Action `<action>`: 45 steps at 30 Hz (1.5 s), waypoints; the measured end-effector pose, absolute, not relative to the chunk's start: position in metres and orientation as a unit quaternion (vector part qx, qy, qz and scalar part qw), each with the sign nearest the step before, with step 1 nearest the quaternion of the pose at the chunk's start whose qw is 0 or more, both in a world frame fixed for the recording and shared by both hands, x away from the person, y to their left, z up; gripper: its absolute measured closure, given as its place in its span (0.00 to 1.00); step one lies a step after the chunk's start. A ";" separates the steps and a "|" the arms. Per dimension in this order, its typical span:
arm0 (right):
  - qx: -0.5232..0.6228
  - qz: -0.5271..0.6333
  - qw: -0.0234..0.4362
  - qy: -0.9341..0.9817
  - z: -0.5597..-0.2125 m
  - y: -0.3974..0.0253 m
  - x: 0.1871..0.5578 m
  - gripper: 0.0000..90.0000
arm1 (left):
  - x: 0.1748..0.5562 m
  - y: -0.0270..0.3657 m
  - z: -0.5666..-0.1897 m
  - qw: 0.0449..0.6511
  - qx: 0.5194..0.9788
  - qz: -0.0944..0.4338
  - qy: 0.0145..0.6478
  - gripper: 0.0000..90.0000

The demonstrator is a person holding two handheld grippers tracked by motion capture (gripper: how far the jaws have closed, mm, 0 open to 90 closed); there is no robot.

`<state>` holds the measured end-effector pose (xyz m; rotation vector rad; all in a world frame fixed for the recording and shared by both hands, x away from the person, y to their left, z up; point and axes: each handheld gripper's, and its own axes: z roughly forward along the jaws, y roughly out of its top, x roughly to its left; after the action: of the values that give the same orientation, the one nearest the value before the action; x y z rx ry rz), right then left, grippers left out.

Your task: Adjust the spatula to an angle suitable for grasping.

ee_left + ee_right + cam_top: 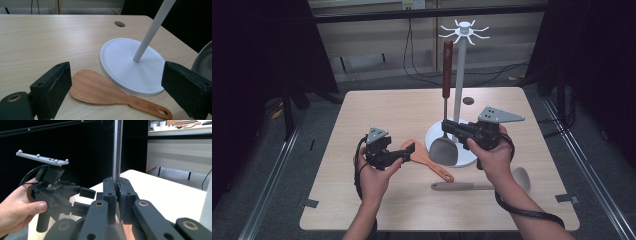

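A metal spatula with a dark red handle stands upright, blade down, over the white base of a hook stand. My right gripper is shut on its thin metal shaft, just above the blade; the right gripper view shows the jaws pressed together around it. My left gripper hovers open over the wide end of a wooden spatula lying flat on the table. In the left gripper view, that wooden spatula lies between my spread jaws.
A grey spoon lies on the table in front of the stand base, bowl to the right. The stand pole rises from its base. A round hole sits near the table's far edge. Dark curtains flank both sides.
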<state>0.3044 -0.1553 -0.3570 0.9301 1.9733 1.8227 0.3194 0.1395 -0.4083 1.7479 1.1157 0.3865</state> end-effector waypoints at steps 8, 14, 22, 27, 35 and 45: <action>0.331 0.630 0.154 0.686 -0.355 -0.160 0.311 0.96 | 0.319 0.139 -0.408 0.494 0.722 0.158 0.458 0.11; 0.338 0.639 0.145 0.676 -0.356 -0.167 0.314 0.96 | 0.319 0.138 -0.409 0.496 0.720 0.155 0.460 0.11; 0.344 0.638 0.141 0.675 -0.360 -0.174 0.320 0.96 | 0.319 0.138 -0.408 0.494 0.721 0.158 0.460 0.11; 0.342 0.639 0.136 0.675 -0.361 -0.179 0.326 0.95 | 0.319 0.138 -0.409 0.490 0.722 0.157 0.462 0.12; 0.352 0.643 0.138 0.666 -0.364 -0.181 0.327 0.90 | 0.319 0.138 -0.408 0.492 0.722 0.156 0.461 0.12; 0.356 0.628 0.174 0.671 -0.361 -0.182 0.324 0.79 | 0.319 0.139 -0.408 0.485 0.723 0.156 0.466 0.12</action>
<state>0.3244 -0.1823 -0.3611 1.0082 1.9016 1.7795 0.3191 0.1394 -0.4082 1.7606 1.1350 0.3792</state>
